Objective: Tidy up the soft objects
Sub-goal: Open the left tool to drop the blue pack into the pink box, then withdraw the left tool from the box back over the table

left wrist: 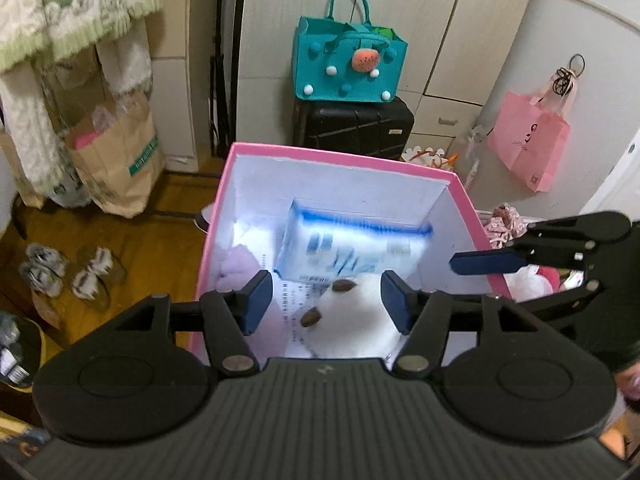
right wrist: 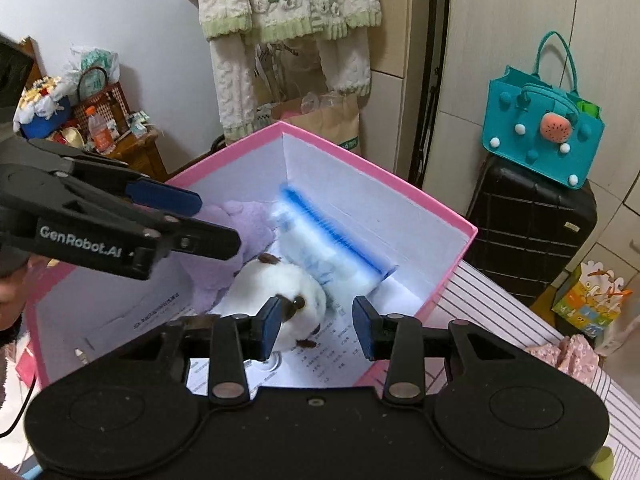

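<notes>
A pink box (left wrist: 460, 184) with white inside walls holds a white plush with brown spots (left wrist: 352, 320), a lilac plush (left wrist: 240, 264) and a blue-and-white tissue pack (left wrist: 352, 246), blurred as if moving. The box (right wrist: 452, 220), white plush (right wrist: 280, 284), lilac plush (right wrist: 236, 232) and pack (right wrist: 320, 240) also show in the right wrist view. My left gripper (left wrist: 326, 300) is open and empty above the box's near edge. My right gripper (right wrist: 316, 322) is open and empty over the box. Each gripper shows in the other's view: right (left wrist: 480, 262), left (right wrist: 168, 200).
A teal felt bag (left wrist: 348, 68) sits on a black suitcase (left wrist: 352, 128) behind the box. A brown paper bag (left wrist: 120, 156) and slippers (left wrist: 68, 276) are on the wooden floor at left. A pink bag (left wrist: 528, 144) hangs at right. Pink floral cloth (right wrist: 572, 356) lies on striped bedding.
</notes>
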Available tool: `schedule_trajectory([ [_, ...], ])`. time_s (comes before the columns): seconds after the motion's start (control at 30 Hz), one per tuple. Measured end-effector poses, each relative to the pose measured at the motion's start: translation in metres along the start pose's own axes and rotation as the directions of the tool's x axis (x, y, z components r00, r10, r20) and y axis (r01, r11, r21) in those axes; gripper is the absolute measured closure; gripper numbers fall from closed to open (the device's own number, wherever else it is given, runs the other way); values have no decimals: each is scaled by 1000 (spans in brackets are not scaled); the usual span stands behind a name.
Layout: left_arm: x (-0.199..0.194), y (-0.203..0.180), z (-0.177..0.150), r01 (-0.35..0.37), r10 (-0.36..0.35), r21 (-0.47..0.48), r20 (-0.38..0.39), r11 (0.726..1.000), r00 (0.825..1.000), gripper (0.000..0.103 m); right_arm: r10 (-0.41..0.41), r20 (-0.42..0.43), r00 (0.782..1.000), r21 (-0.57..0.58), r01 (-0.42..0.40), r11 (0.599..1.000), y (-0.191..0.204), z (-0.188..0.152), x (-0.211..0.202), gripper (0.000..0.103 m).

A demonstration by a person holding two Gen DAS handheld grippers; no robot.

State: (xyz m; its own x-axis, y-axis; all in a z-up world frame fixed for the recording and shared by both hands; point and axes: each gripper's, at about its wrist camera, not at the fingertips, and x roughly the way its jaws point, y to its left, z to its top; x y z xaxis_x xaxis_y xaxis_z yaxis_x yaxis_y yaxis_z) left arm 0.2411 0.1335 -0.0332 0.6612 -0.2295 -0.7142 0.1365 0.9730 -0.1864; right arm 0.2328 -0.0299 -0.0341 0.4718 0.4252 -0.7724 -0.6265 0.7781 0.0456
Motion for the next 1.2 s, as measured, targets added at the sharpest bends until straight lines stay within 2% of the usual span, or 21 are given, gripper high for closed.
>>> schedule_trajectory([
  [0.37, -35, -14, -15, -36, 35, 66, 6, 997, 999, 44, 6, 53, 999, -8, -6, 1000, 8, -9, -35, 58],
  [0.73, -88, -41, -25, -25, 24, 136, 12, 990, 1000, 41, 36, 98, 995, -61, -30, 998, 25, -22, -111, 57],
  [1.0, -117, -63, -36, 4, -3, 175, -7, 985, 1000, 37, 70, 121, 990, -92, -59, 994, 35, -42, -158, 55],
  [1.2, -132, -84, -46, 64, -56, 208, -46, 976, 997, 34, 84, 112, 990, -81, -76, 994, 31, -70, -182, 53],
])
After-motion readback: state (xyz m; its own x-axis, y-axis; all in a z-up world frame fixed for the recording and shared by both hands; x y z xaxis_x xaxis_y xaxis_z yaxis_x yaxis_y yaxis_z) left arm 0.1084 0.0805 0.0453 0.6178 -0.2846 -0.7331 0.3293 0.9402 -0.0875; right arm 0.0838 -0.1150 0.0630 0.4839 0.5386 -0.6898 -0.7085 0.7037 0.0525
